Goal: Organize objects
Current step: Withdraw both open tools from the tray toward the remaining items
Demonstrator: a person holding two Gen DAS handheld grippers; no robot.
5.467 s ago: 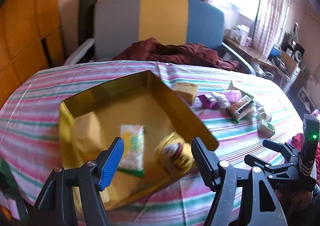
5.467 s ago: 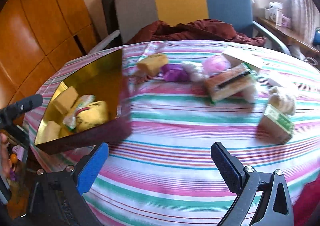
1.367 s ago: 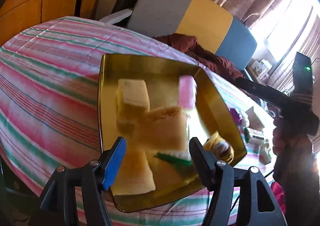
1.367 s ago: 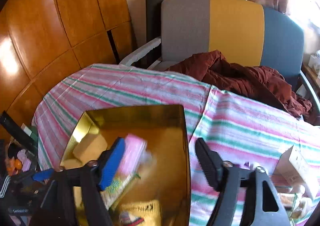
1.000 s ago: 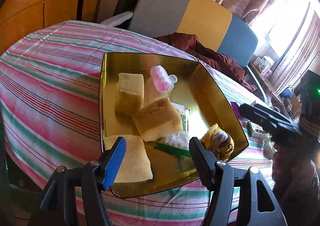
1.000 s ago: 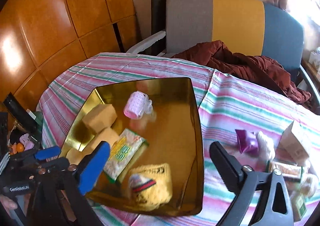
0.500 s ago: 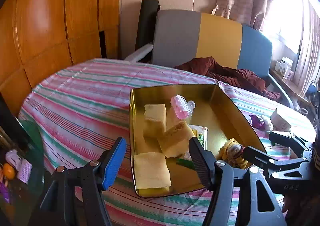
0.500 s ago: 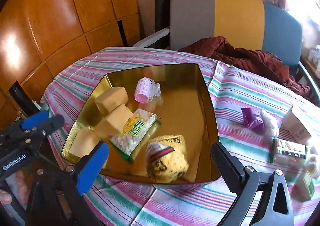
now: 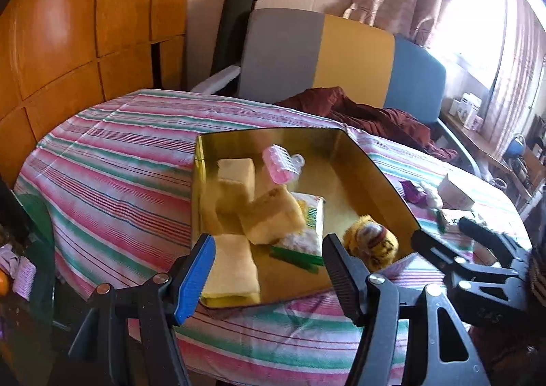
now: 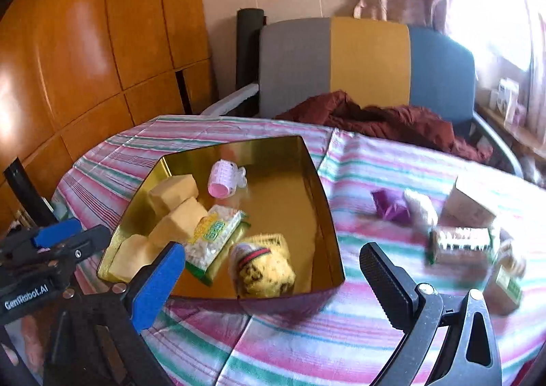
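Note:
A gold tin box (image 9: 377, 177) stands on the striped tablecloth (image 9: 112, 160). In it lie a pink hair roller (image 9: 280, 163), yellow sponges (image 9: 236, 171), a snack packet (image 9: 309, 232) and a yellow plush toy (image 9: 372, 244). My left gripper (image 9: 268, 244) hangs open over the box's near edge, holding nothing. In the right wrist view the same box (image 10: 326, 215) holds the roller (image 10: 223, 179) and the plush toy (image 10: 264, 268). My right gripper (image 10: 271, 249) is open and empty in front of the box. Loose on the cloth to the right are a purple item (image 10: 389, 208), a brown packet (image 10: 459, 244) and a small green box (image 10: 505, 287).
A white carton (image 10: 472, 206) and a white fluffy piece (image 10: 420, 210) also lie at the right. Behind the table stands a grey, yellow and blue chair (image 10: 368, 58) with a maroon cloth (image 10: 375, 119) on it. Wooden panels (image 10: 85, 61) line the left wall.
The pink roller, blurred beside my right gripper's finger earlier, now lies still in the box. Both grippers have drawn back from the box, and more of the table shows.

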